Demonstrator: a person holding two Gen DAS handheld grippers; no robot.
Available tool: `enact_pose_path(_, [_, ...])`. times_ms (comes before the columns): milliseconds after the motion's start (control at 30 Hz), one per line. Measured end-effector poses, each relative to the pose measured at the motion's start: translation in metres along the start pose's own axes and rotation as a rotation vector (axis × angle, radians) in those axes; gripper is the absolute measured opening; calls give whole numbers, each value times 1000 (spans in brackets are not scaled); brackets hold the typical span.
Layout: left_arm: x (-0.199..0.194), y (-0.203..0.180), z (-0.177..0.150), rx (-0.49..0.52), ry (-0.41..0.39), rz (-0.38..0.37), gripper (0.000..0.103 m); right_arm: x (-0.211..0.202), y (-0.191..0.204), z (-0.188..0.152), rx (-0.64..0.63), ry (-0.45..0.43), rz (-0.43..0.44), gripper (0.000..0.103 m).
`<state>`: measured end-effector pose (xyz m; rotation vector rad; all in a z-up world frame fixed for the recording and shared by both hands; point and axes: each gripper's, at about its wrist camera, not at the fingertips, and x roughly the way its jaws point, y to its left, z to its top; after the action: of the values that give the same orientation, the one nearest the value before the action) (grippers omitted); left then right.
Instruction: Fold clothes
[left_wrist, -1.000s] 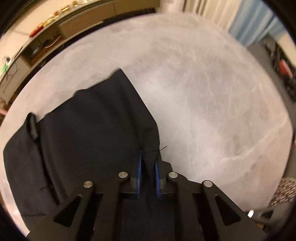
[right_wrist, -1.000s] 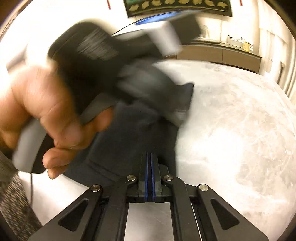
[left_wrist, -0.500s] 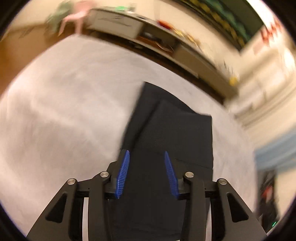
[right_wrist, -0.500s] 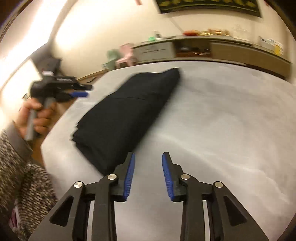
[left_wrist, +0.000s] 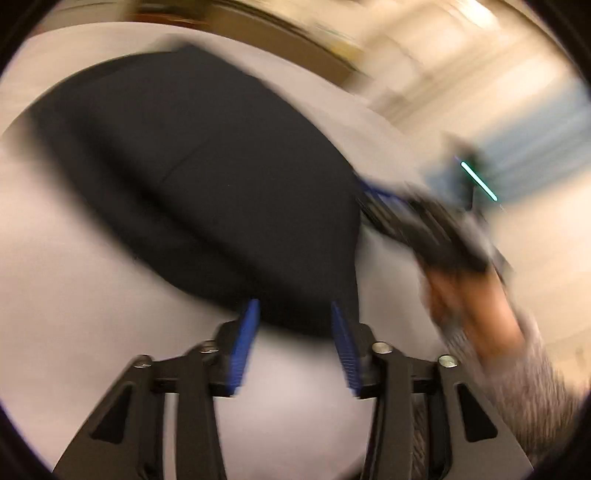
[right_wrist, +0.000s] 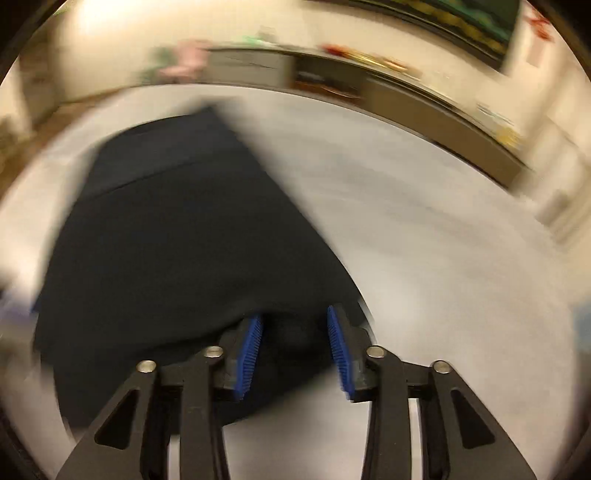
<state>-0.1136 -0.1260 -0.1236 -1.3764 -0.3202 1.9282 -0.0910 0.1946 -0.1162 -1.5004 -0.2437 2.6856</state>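
Left wrist: left gripper (left_wrist: 293, 345) spread, jaws just widened, empty, over near edge of folded black garment (left_wrist: 199, 177) on table (left_wrist: 74, 314); right gripper (right_wrist: 295, 350) likewise parted, likely lining up another fold

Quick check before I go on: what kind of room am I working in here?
Probably a home living room, though the frames are blurred. A long low sideboard with small items on top runs along the wall, a dark framed picture hangs above it, and the black garment lies on a pale table.

The left gripper (left_wrist: 293, 317) (jaws apart, gripping nothing) hangs over the near edge of a folded black garment (left_wrist: 207, 173).
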Motion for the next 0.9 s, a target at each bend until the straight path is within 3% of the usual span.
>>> enact_pose_path(67, [-9, -3, 2, 18, -31, -14, 40, -8, -47, -6, 102, 38, -104, 46])
enact_pose_path(167, [-40, 42, 16, -150, -133, -9, 38, -46, -61, -17, 161, -38, -30, 46])
enact_pose_path(233, [-53, 68, 18, -243, -174, 10, 38, -72, -40, -21, 128, -97, 48, 47])
enact_pose_path(400, [-50, 88, 16, -334, -163, 57, 38, -88, 77, -7, -161, -164, 302, 57])
enact_pose_path(500, [-47, 100, 10, -415, -178, 62, 38, -58, 151, -2, -346, -139, 306, 57])
enact_pose_path(567, [-41, 104, 9, -434, -174, 37, 38, -33, 168, 1, -397, -109, 252, 56])
enact_pose_path(633, [-30, 103, 12, -440, -163, 24, 38, -10, 175, 11, -413, -71, 214, 32])
enact_pose_path(667, [-28, 103, 10, -445, -161, 18, 38, -6, 171, 15, -397, -52, 220, 5])
enact_pose_path(767, [-30, 104, 10, -458, -177, -12, 40, -35, 130, 28, -239, -80, 372, 5])
enact_pose_path(867, [-37, 103, 14, -461, -236, -68, 42, -74, 108, 30, -182, -122, 499, 5])
enact_pose_path(900, [-37, 103, 17, -458, -254, -88, 43, -71, 105, 26, -213, -99, 524, 7])
